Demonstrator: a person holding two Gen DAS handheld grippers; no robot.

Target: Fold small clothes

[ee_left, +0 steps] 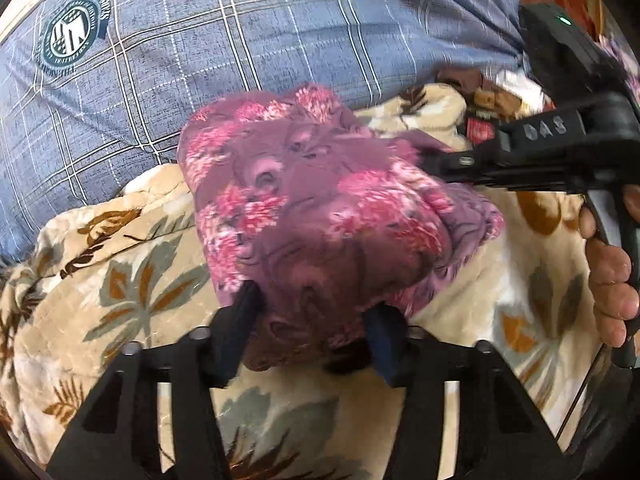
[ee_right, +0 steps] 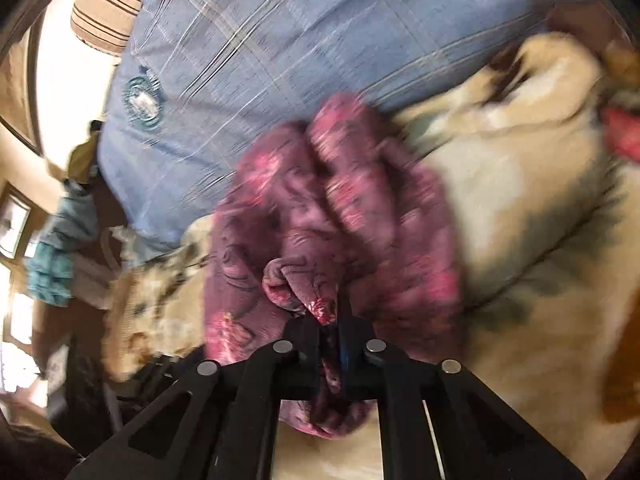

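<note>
A purple garment with pink flowers point(ee_left: 320, 208) lies bunched on a cream leaf-print blanket point(ee_left: 140, 280). My left gripper point(ee_left: 312, 332) straddles its near edge, and a thick wad of the cloth fills the gap between both fingers and touches them. In the same view my right gripper point(ee_left: 430, 160) comes in from the right with its tips at the garment's right side. In the blurred right wrist view the right gripper point(ee_right: 334, 332) is shut on a thin fold of the garment point(ee_right: 320, 208), which hangs through the jaws.
A blue plaid cushion point(ee_left: 240, 40) with a round crest rises behind the garment, seen also in the right wrist view point(ee_right: 280, 40). A person's hand point(ee_left: 612, 272) holds the right gripper's handle. Other clothes and furniture point(ee_right: 52, 264) stand off the blanket's left edge.
</note>
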